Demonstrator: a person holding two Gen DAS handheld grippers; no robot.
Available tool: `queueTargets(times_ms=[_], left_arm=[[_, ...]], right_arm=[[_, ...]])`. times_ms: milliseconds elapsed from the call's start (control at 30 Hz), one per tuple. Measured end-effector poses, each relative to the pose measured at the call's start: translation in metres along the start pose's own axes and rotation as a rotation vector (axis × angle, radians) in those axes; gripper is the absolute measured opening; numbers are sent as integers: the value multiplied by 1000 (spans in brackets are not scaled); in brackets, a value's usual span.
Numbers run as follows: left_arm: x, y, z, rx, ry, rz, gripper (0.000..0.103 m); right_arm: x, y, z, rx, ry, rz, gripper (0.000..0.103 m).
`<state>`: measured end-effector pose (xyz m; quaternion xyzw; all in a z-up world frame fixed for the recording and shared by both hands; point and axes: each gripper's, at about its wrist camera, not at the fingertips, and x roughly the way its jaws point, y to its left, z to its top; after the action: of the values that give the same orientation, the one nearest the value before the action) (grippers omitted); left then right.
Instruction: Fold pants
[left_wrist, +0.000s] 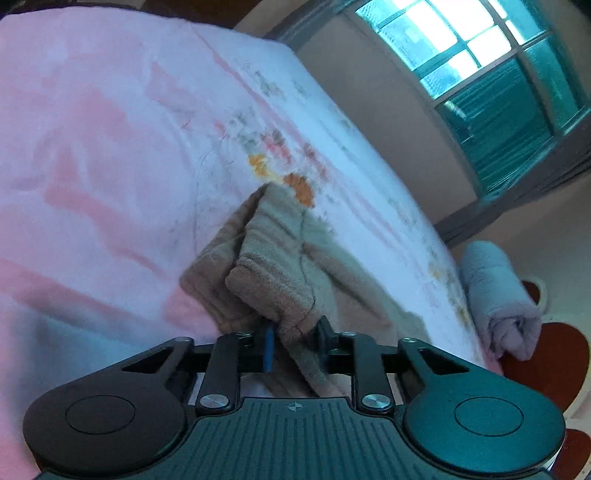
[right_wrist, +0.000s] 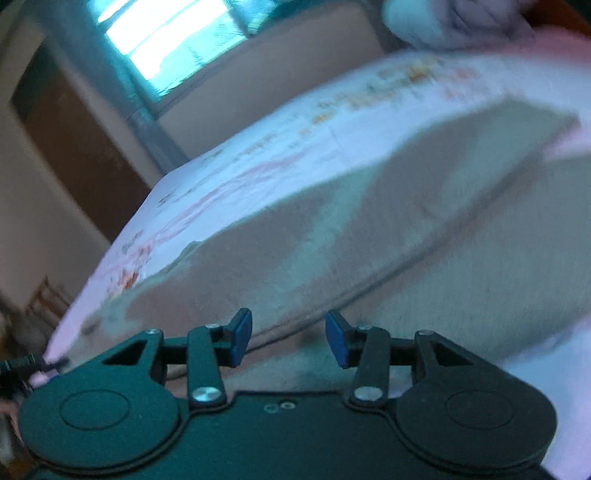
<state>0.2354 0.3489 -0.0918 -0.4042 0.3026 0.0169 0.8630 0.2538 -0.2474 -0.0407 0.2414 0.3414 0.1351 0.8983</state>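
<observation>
Spanning a pink patterned bedsheet (left_wrist: 92, 147), with the tan pants (right_wrist: 369, 229) spread flat across it. Running long axis from lower left to upper right in the right wrist view, one leg edge straight and raised slightly above the layer beneath. Lying directly ahead of and under the right gripper (right_wrist: 289, 338); pads parted to a moderate gap, nothing pressed between them, fabric just below. Bunching at the other end into a thick folded cuff or waistband in front of the left gripper (left_wrist: 295, 341); jaws narrowed and clamped on that tan bunch. Judged: left hand already anchored, right hand nearer the free long edge and needing to close on it before any fold-over.
</observation>
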Motion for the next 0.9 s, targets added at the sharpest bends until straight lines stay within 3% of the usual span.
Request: queueTargets(times_ms=[167,267,333,367,467,600,667,700,800,900], left_arm=[[0,-6,2,6,-16,-33,20],[-8,-5,7,5,-8,-50,20],[-4,-8,13,15,-1,-56,20],[0,-11,18,23,8,-56,20],[9,-36,55,66,-13,-120,19],[-15,-65,80,147,-128,-335,19],[-13,-49,71,153,-87,-321,19],[-5,-28,61,139,-38,-268,19],[24,23,35,62,104,-99,19],[19,34,24,22,70,-132,19]], right_arm=[[20,-21,-3,224,17,66,42],[39,-37,-1,396,24,103,39],[55,-50,2,557,55,146,1],[60,-54,6,604,70,168,0],[54,-23,47,415,19,180,0],[-3,28,92,158,-169,244,0],[-27,31,72,81,-196,259,0],[-28,25,54,71,-163,247,0],[15,-3,-5,78,84,107,0],[23,-20,-28,174,68,112,0]])
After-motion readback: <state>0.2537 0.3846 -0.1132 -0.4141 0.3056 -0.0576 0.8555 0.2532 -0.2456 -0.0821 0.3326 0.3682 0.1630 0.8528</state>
